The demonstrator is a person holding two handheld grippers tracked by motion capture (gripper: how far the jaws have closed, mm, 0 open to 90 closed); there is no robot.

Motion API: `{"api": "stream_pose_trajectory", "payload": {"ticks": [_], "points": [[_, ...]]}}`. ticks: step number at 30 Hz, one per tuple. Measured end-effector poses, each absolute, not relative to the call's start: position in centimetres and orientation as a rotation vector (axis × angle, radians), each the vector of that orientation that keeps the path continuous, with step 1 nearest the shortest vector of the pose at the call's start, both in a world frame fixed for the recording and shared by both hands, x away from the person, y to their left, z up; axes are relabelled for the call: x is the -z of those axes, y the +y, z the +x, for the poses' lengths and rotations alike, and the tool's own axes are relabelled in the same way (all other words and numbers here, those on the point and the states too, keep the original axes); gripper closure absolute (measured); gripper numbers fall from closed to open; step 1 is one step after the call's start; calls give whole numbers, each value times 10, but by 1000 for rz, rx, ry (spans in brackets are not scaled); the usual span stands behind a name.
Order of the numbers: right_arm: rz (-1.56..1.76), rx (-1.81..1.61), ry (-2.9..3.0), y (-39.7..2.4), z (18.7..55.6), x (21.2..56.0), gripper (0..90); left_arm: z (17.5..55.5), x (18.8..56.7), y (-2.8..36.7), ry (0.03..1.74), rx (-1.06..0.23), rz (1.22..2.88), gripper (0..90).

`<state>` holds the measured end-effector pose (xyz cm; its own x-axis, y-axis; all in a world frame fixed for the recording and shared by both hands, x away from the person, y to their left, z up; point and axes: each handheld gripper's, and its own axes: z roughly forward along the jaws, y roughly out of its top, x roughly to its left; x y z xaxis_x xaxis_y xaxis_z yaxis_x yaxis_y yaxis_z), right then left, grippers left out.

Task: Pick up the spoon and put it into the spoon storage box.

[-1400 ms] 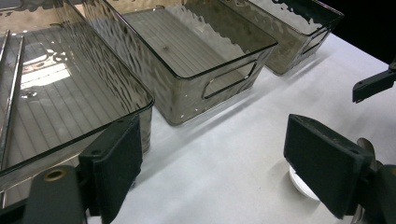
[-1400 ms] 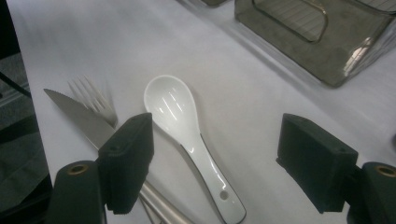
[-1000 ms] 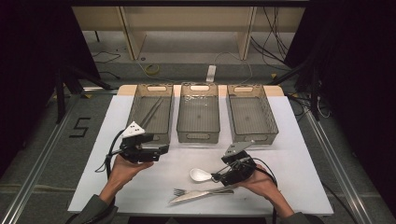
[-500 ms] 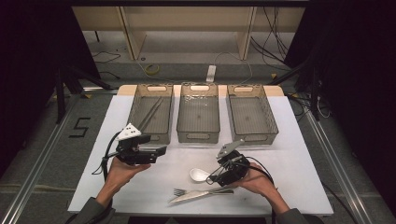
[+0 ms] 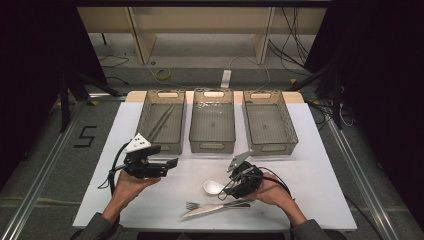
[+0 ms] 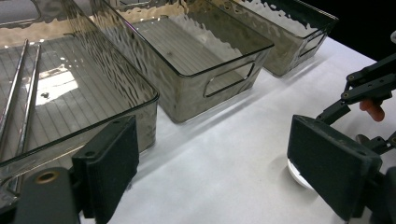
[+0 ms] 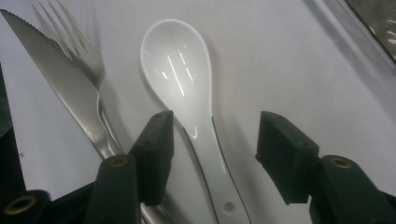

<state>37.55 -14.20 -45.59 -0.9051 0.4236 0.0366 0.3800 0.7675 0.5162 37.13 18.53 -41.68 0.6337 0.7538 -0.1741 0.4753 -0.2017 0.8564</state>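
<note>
My right claw [image 7: 212,144] straddles handle of glossy white ceramic soup spoon [image 7: 180,70] lying flat on white bench [image 5: 310,165]; jaws just been closing, pads apart, not touching yet. Left pad probably nearest steel knife [image 7: 70,88]: risk of snagging it, or slick handle squirting out. Left claw [image 6: 219,154] apart, empty.

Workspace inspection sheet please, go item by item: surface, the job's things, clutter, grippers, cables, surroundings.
Surface: white table top, on a wooden board.
Job's things: white spoon lies flat beside a knife and fork; three clear bins stand in a row, the left bin holding two thin metal sticks.
Clutter: nothing seen.
Grippers: right gripper straddles the spoon's handle, jaws just been closing, pads not yet pressing; left gripper open, nothing between its jaws.
Cables: black cable trails from the left gripper; loose leads on the floor behind.
Surroundings: dark curtains, wooden frame behind.
</note>
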Motion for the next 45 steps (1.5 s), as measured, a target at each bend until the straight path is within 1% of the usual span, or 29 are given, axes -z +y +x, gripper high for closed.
{"api": "stream_pose_trajectory", "payload": {"ticks": [9, 17, 21, 24, 35, 41, 45], "points": [[644, -754, 2928, -137, 375, 459, 563, 370, 417, 185, 979, -349, 1861, 163], [601, -683, 2949, -132, 374, 464, 658, 370, 417, 185, 977, -351, 1863, 163], [569, -665, 2968, -132, 375, 464, 685, 370, 418, 185, 977, -351, 1865, 163], [550, -635, 2966, -129, 372, 465, 737, 370, 418, 185, 977, -354, 1867, 163], [508, -598, 2972, -127, 372, 463, 757, 371, 418, 186, 979, -360, 1867, 164], [537, -665, 2955, -132, 377, 459, 760, 371, 418, 186, 985, -360, 1861, 164], [568, -732, 2923, -137, 380, 449, 760, 371, 418, 186, 988, -362, 1854, 163]]}}
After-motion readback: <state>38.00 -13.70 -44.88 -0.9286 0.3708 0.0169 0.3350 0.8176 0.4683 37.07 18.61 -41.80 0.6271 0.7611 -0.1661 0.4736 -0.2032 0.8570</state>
